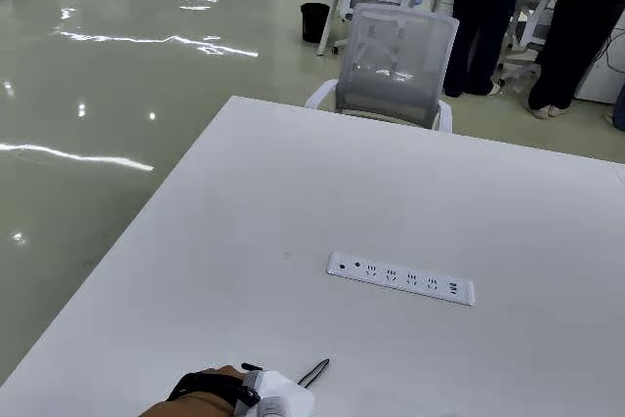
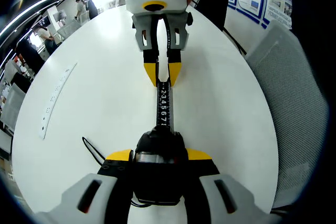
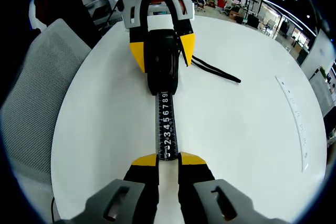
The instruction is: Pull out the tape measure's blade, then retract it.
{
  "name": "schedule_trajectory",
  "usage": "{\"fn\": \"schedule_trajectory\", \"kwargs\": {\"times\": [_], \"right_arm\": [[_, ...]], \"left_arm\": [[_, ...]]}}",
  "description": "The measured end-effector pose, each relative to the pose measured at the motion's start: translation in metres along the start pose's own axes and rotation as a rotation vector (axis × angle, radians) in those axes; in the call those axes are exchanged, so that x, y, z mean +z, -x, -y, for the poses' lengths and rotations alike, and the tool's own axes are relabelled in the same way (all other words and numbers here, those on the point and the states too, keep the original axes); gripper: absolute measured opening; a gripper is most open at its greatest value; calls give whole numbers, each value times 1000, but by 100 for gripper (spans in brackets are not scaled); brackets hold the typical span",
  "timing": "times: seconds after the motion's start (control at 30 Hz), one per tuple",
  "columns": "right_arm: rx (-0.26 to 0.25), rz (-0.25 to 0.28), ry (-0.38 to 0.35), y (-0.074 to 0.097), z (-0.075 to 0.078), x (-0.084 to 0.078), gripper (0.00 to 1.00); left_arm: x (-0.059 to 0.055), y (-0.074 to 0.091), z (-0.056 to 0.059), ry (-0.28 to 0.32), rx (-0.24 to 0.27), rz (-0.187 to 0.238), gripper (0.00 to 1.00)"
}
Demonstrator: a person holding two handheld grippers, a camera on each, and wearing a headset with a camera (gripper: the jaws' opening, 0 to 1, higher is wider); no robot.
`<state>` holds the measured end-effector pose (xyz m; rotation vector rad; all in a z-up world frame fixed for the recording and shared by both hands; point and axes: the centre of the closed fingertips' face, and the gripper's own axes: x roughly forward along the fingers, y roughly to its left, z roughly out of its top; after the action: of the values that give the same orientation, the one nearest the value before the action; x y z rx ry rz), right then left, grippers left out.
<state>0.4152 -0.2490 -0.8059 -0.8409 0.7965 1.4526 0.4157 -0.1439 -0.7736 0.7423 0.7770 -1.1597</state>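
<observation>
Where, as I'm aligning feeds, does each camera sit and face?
Head view: on headset, looking down over white table, white power strip; a hand shows.
Left gripper view: on left gripper clamping black tape measure case, facing right gripper.
Right gripper view: opposite, its jaws pinching the numbered blade.
Both share case and blade.

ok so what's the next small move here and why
Probably draw the right gripper a little further from the tape measure case: it pinches the blade tip, the left gripper clamps that case, and only numerals up to 9 show.
</observation>
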Motion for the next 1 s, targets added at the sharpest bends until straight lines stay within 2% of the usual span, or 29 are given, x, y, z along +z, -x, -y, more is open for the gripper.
{"fn": "schedule_trajectory", "kwargs": {"times": [1.0], "right_arm": [[-5, -4, -9, 7, 2, -10, 10]], "left_arm": [[0, -2, -1, 2, 10, 4, 32]]}}
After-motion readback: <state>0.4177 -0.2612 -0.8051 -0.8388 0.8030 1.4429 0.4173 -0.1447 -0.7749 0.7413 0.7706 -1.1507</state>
